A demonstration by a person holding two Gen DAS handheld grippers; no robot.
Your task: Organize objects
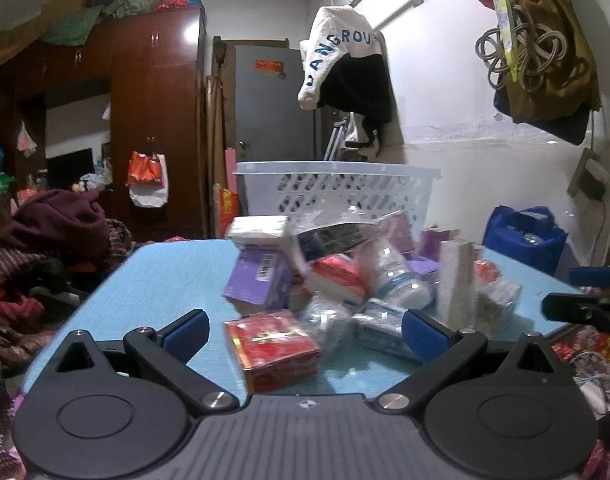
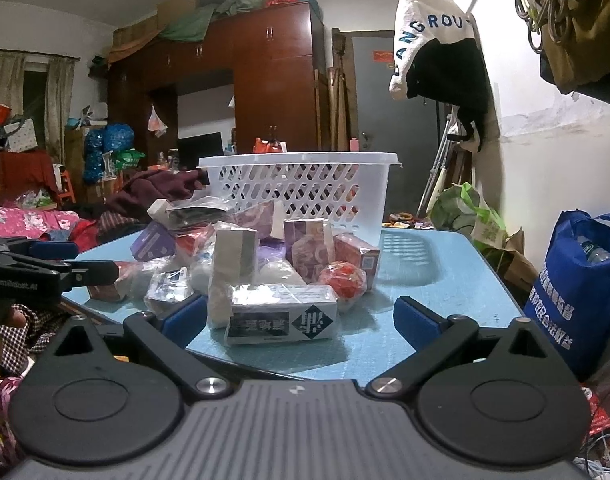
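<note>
A pile of small packaged goods lies on a light blue table [image 1: 165, 280], in front of a white slotted basket [image 1: 337, 184]. My left gripper [image 1: 305, 332] is open and empty, with a red box [image 1: 277, 348] lying between its fingers near the table's front edge. A purple box [image 1: 261, 280] and a wrapped bottle [image 1: 397, 276] sit behind it. My right gripper [image 2: 301, 316] is open and empty, with a black-and-white box [image 2: 281, 316] between its fingers. The basket [image 2: 301, 192] stands behind the pile in the right wrist view. The left gripper [image 2: 45, 268] shows at the left there.
A blue tote bag [image 2: 577, 288] stands right of the table [image 2: 445, 292]. Clothes are heaped on a bed [image 1: 45, 248] at the left. A brown wardrobe [image 1: 145, 100] and a grey door [image 1: 273, 100] stand behind. Bags and a jacket [image 1: 345, 60] hang on the right wall.
</note>
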